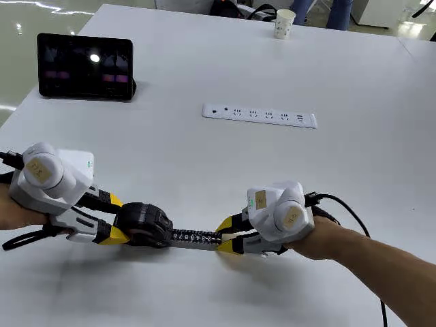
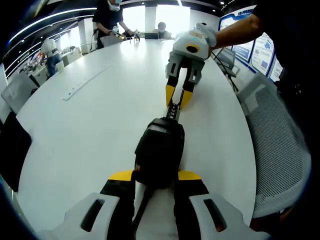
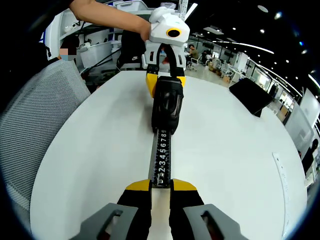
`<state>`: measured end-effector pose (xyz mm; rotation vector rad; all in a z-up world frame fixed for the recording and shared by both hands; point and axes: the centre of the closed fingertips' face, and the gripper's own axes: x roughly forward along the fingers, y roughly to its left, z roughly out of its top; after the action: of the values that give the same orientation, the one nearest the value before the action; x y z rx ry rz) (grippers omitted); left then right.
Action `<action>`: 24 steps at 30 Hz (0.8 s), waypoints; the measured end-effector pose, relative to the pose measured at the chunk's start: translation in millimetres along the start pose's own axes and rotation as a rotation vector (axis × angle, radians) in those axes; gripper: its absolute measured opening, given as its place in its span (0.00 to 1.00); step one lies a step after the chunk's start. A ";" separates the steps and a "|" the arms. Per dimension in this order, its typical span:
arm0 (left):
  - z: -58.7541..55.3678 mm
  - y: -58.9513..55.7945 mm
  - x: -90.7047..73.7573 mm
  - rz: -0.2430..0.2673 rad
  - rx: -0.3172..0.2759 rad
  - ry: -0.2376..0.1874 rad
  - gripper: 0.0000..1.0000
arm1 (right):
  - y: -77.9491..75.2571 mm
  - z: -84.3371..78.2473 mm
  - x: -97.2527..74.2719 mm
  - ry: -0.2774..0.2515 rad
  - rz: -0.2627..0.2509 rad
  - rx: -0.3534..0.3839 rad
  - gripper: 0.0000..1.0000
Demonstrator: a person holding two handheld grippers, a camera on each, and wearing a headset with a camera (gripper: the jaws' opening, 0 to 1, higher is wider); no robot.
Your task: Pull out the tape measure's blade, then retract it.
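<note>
Left gripper (image 1: 114, 219) clamps the case (image 1: 144, 223), right gripper (image 1: 227, 236) pinches the short-drawn blade (image 1: 194, 237); pull-out under way, next likely a steady, straight pull.

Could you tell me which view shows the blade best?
The right gripper view: the blade runs from the jaws to the case, numbers readable. The head view shows it small; in the left gripper view the case hides most.
</note>
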<state>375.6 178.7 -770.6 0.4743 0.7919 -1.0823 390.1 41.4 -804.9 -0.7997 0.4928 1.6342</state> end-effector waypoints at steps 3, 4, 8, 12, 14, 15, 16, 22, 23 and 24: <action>-0.2 0.0 0.1 0.000 0.001 0.003 0.24 | 0.0 -0.8 -1.3 0.002 0.000 0.002 0.10; -0.4 0.2 0.1 0.000 0.001 0.004 0.24 | 0.1 -1.1 -1.7 0.002 0.000 0.003 0.10; -0.5 0.3 0.2 0.001 0.003 0.009 0.24 | 0.4 -2.7 -3.5 0.004 0.000 0.004 0.10; -0.6 0.0 0.3 0.000 0.005 0.014 0.24 | 0.5 -4.6 -5.4 0.005 0.001 0.007 0.10; -0.6 -0.1 0.4 -0.001 0.006 0.016 0.24 | 0.9 -5.5 -6.5 0.005 0.001 0.008 0.10; -0.6 -0.2 0.4 -0.001 0.006 0.017 0.24 | 1.0 -6.1 -7.0 0.006 0.000 0.008 0.10; -0.6 -0.3 0.4 0.000 0.007 0.018 0.24 | 1.0 -6.7 -7.6 0.007 0.000 0.008 0.10; -0.8 -0.4 0.5 0.002 0.008 0.028 0.24 | 1.2 -10.0 -10.3 0.011 -0.001 0.012 0.10; -0.9 -0.4 0.6 0.003 0.008 0.029 0.24 | 1.3 -10.3 -10.6 0.012 -0.001 0.013 0.10; -1.0 -0.4 0.6 0.003 0.008 0.031 0.24 | 1.3 -10.7 -11.0 0.012 -0.001 0.013 0.10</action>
<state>375.0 178.9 -771.7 0.4995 0.8142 -1.0776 392.1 26.2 -804.2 -0.8009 0.5109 1.6242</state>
